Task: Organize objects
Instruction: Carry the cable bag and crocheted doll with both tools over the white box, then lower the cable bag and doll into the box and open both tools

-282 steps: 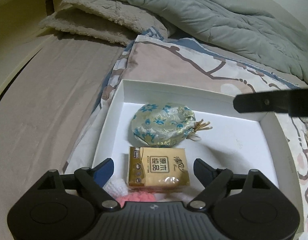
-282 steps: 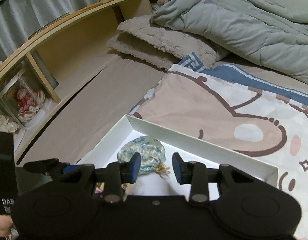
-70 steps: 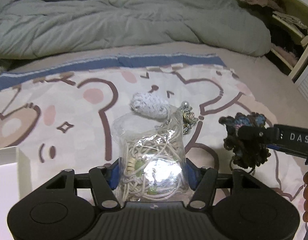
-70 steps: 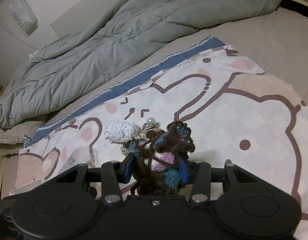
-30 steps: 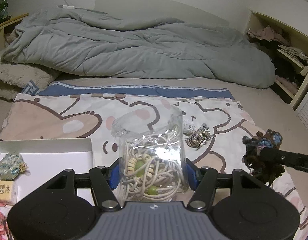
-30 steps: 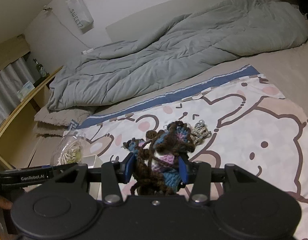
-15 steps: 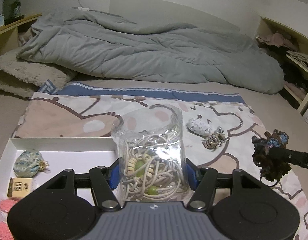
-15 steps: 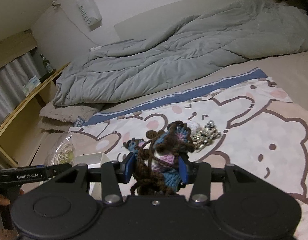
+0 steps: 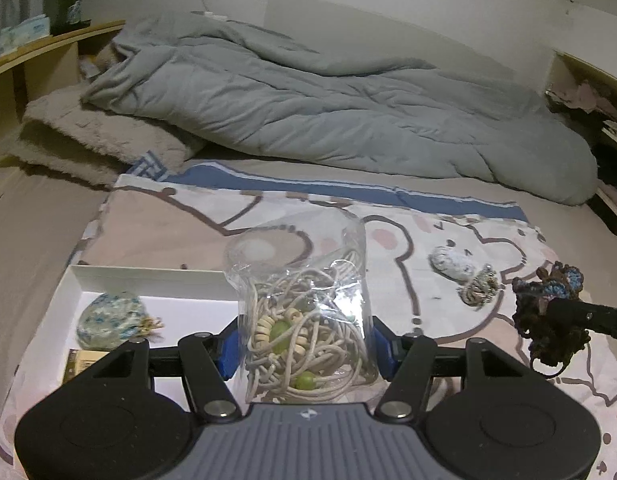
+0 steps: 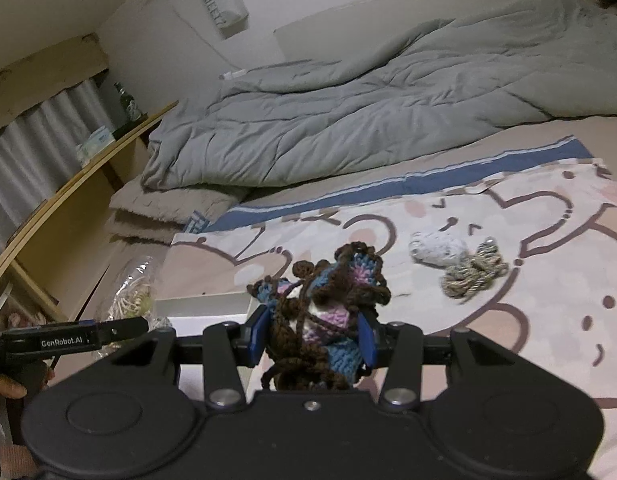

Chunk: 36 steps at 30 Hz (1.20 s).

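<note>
While over the bed [image 9: 36, 216] | left gripper [image 9: 304, 346] grasps bag [image 9: 304, 312] | right gripper [image 10: 312, 338] grasps yarn [image 10: 320, 312] | box [image 9: 148, 276] at 9 o'clock

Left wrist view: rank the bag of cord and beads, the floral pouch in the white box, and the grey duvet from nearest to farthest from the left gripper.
1. Bag of cord and beads: clamped in the left gripper.
2. Floral pouch: in the white box, off to the left.
3. Grey duvet: heaped across the far side of the bed.
</note>
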{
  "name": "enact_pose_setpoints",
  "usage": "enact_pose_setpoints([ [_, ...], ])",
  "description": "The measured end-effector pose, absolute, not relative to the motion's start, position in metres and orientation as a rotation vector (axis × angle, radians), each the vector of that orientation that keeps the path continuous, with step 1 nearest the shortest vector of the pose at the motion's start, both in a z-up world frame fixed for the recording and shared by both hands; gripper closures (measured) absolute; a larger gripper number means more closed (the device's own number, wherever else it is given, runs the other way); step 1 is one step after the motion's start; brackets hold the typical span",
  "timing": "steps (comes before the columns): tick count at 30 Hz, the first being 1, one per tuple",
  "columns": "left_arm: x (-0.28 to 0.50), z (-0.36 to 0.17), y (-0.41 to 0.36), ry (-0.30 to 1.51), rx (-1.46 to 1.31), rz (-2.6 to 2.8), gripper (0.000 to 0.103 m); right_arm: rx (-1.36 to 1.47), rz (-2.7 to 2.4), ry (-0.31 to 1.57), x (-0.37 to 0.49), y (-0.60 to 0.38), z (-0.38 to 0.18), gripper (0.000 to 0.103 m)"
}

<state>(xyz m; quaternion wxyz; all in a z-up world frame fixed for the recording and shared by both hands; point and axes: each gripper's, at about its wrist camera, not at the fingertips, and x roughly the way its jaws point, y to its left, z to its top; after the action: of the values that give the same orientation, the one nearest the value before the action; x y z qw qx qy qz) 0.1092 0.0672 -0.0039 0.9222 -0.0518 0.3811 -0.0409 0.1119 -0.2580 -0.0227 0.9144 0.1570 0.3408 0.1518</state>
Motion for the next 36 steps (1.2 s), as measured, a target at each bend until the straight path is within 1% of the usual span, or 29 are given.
enact_pose_setpoints([
  [8, 0.117, -0.018, 0.097, 0.793, -0.122, -0.067, 0.04, 0.316, 0.344, 0.723, 0.129, -0.231, -0.03, 0.057],
  [16, 0.143, -0.048, 0.117, 0.859, -0.146, -0.06, 0.04, 0.334, 0.369, 0.739, 0.146, -0.203, -0.039, 0.057],
  [23, 0.158, -0.077, 0.133, 0.939, -0.102, -0.054, 0.04, 0.305, 0.429, 0.771, 0.16, -0.169, -0.047, 0.057],
  [30, 0.169, -0.093, 0.144, 0.939, -0.092, -0.056, 0.04, 0.281, 0.476, 0.81, 0.178, -0.138, -0.056, 0.057],
  [36, 0.183, -0.097, 0.14, 0.898, -0.104, -0.073, 0.04, 0.269, 0.522, 0.829, 0.194, -0.103, -0.068, 0.057],
])
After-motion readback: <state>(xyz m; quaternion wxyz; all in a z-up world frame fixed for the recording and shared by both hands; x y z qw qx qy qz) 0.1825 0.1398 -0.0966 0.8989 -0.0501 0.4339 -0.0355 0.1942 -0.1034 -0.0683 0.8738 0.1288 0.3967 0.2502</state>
